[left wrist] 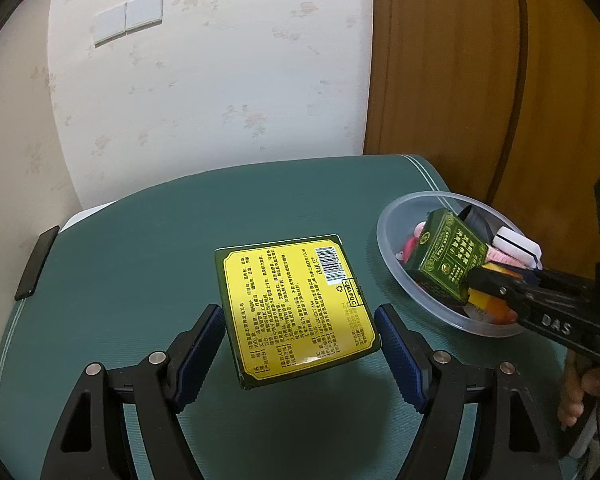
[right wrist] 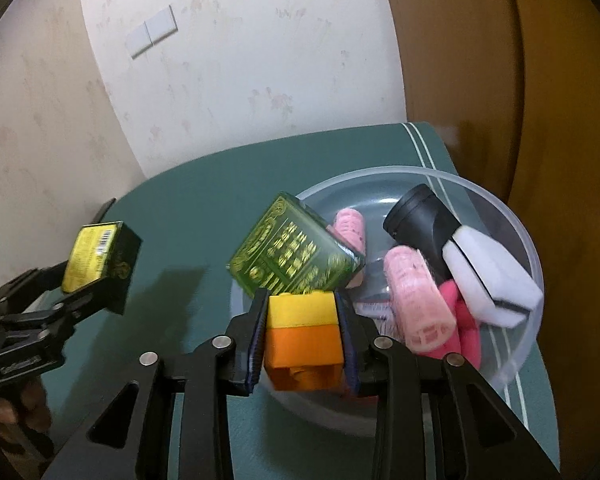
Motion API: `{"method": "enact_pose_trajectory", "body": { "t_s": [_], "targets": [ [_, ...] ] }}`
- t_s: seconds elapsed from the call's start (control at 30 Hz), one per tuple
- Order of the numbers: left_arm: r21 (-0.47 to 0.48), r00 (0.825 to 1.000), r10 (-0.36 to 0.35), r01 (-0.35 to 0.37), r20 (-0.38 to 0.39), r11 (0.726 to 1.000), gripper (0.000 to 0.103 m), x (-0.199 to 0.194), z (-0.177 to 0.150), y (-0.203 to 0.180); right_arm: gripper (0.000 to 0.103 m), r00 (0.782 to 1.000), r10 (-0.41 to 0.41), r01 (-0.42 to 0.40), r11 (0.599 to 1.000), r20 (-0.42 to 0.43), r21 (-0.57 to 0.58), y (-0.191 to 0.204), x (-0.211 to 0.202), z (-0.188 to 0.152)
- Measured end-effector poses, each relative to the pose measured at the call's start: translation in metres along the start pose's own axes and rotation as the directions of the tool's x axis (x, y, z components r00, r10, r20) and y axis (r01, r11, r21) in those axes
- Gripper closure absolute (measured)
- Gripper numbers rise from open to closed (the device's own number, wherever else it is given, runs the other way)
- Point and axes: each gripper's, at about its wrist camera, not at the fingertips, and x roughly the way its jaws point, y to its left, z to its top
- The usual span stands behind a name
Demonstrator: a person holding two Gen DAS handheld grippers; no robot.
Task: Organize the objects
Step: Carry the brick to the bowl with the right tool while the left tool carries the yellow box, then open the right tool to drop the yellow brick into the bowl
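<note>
My left gripper (left wrist: 298, 312) is shut on a flat dark green box with a yellow printed label (left wrist: 296, 304) and holds it above the green table (left wrist: 132, 272). The right wrist view shows the same box (right wrist: 94, 254) in that gripper (right wrist: 82, 282) at the left. My right gripper (right wrist: 302, 300) is shut on a stacked yellow and orange block (right wrist: 304, 332) over the near rim of a clear plastic bowl (right wrist: 534, 264). A second green box (right wrist: 296, 256) leans tilted on the bowl's left side. The left wrist view shows the bowl (left wrist: 386, 248) and right gripper (left wrist: 482, 284) at the right.
The bowl also holds pink hair rollers (right wrist: 416, 300), a black cylinder (right wrist: 420, 216), a white clip-like piece (right wrist: 496, 280) and a magenta item (right wrist: 466, 328). A flat black object (left wrist: 36, 264) lies at the table's left edge. A wallpapered wall stands behind, a wooden door (left wrist: 460, 80) to the right.
</note>
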Motion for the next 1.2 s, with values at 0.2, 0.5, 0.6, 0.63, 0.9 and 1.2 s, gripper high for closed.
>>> {"method": "enact_pose_trajectory", "body": {
  "t_s": [0.2,0.5,0.6,0.63,0.9,1.2],
  "targets": [
    [-0.008,1.0,-0.003,0.003,-0.005,1.0,0.023,0.002,-0.001,0.001,0.071,0.999,-0.027,0.027,1.0,-0.024,-0.011,-0.004,0.021,0.009],
    [-0.001,1.0,-0.028,0.028,-0.009,1.0,0.023,0.001,-0.003,-0.003,0.071,0.999,-0.032,0.031,0.999,0.011,0.041,-0.018,0.024,0.014],
    [0.006,0.999,-0.052,0.052,-0.014,0.999,0.023,0.001,-0.003,-0.01,0.069,0.999,-0.01,0.007,0.997,0.032,0.081,-0.026,0.018,0.016],
    [0.011,0.998,-0.055,0.055,-0.014,0.998,0.023,0.0,-0.003,-0.012,0.069,0.999,-0.005,0.002,0.996,0.038,0.088,-0.027,0.016,0.016],
    [0.051,0.994,-0.11,0.111,-0.02,0.992,0.023,-0.002,0.0,-0.041,0.069,0.995,0.03,-0.041,0.992,0.099,0.116,-0.032,0.0,0.021],
    [0.099,0.983,-0.175,0.179,-0.054,0.979,0.023,0.005,0.005,-0.074,0.069,0.981,0.024,-0.056,0.985,0.193,0.161,-0.042,-0.029,0.023]
  ]
}}
